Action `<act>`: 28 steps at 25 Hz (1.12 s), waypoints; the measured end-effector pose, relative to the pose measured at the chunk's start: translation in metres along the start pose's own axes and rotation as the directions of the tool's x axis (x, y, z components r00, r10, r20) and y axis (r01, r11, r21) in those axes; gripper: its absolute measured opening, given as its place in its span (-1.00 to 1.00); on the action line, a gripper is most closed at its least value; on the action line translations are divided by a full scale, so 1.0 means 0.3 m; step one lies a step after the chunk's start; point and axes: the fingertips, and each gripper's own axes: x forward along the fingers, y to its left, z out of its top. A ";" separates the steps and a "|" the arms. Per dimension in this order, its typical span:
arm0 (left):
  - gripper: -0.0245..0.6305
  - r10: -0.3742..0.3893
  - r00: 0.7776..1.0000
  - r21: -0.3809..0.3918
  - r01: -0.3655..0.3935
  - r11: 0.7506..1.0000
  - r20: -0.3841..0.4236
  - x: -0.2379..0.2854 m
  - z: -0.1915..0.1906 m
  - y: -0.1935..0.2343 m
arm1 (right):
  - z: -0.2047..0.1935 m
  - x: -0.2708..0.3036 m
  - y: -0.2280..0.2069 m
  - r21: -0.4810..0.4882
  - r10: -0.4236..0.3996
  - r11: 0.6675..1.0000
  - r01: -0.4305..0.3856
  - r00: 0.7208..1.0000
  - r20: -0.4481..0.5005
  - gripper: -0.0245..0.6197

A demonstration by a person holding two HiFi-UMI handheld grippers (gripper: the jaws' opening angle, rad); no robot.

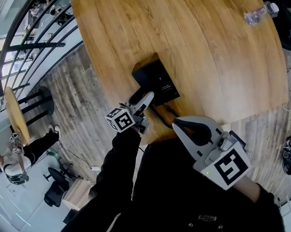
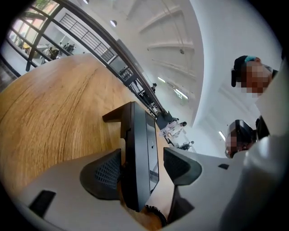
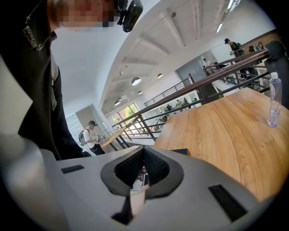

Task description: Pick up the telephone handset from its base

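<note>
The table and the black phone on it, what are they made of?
The table looks like wood or wood veneer: warm brown with long grain lines, soft sheen. The phone looks like black plastic: smooth, hard-edged, faintly shiny; that is a guess.

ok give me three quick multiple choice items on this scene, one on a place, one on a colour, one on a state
1. Where on the round-edged wooden table is the clear plastic bottle?
A beside the telephone
B at the edge nearest the person
C at the far right corner

2. What colour is the box-shaped telephone?
A black
B white
C red

3. How do the jaws of the left hand-held gripper stand?
A shut together, empty
B apart, with the telephone between them
C apart, round the bottle

Answers: 1 C, the head view shows the bottle far from the telephone, at the far right corner. 2 A, its casing is black in both views. 3 B, the left gripper view shows the pads on either side of the telephone.
</note>
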 end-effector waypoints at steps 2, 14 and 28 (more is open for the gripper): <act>-0.01 -0.001 1.000 -0.004 0.001 1.000 -0.013 0.007 -0.007 0.005 | -0.008 -0.015 0.003 0.001 -0.008 1.000 0.008 1.000 0.003 -0.87; -0.51 0.029 0.999 -0.020 -0.030 0.999 -0.034 0.018 -0.010 0.033 | -0.050 -0.088 0.045 0.000 -0.037 0.999 0.037 0.999 0.032 -0.87; -0.54 0.063 0.997 -0.040 -0.064 0.997 -0.044 0.015 -0.001 0.033 | -0.076 -0.111 0.121 -0.043 -0.037 0.998 0.038 0.999 0.030 -0.87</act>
